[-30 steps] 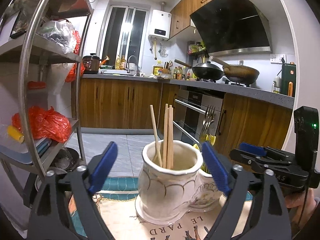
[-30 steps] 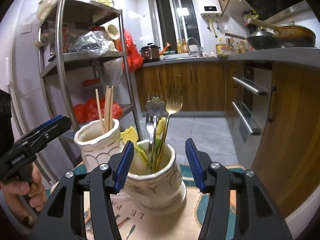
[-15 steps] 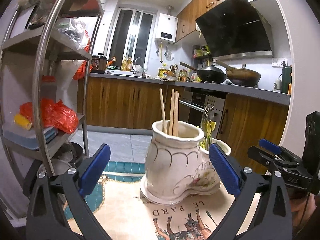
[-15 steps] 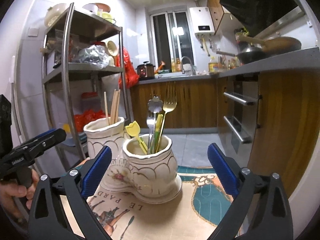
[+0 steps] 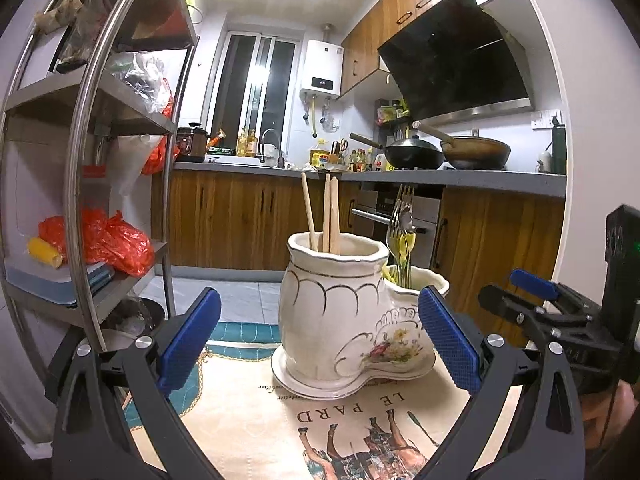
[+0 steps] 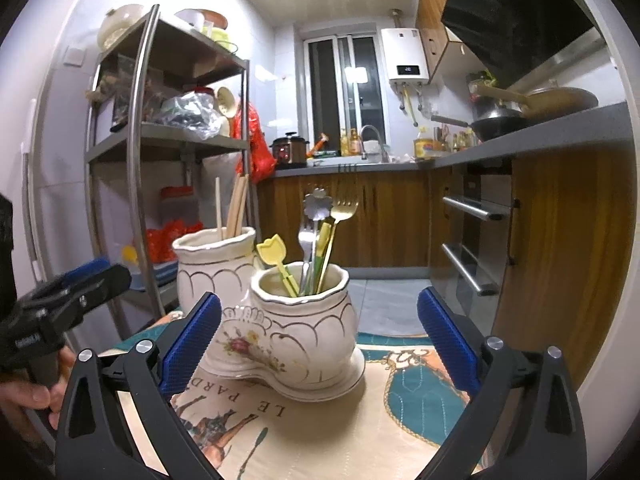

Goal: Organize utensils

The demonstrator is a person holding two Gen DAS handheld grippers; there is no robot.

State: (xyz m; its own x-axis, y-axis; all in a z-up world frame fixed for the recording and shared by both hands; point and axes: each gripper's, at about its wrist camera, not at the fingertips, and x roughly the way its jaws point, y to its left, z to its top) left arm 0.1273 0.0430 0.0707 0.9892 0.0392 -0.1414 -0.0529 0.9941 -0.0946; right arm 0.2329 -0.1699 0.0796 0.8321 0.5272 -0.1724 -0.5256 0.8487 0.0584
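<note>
A white ceramic double holder (image 5: pixel 344 320) stands on a printed cloth (image 5: pixel 320 420); it also shows in the right wrist view (image 6: pixel 288 332). Its taller pot holds wooden chopsticks (image 5: pixel 328 216), also visible from the right (image 6: pixel 236 208). Its lower pot holds forks, a flower-topped spoon and a yellow tulip pick (image 6: pixel 320 240). My left gripper (image 5: pixel 320 344) is open and empty, a little back from the tall pot. My right gripper (image 6: pixel 320 344) is open and empty, a little back from the lower pot. Each gripper shows at the edge of the other's view.
A steel shelf rack (image 5: pixel 80 200) with red bags stands close on the left. Wooden kitchen cabinets (image 5: pixel 240 224), an oven (image 6: pixel 476 240) and a counter with woks (image 5: pixel 440 152) lie behind. The cloth's far edge (image 5: pixel 240 332) drops to the tiled floor.
Both grippers have drawn back from the holder and their jaws have opened wider. The holder and utensils have stayed in place.
</note>
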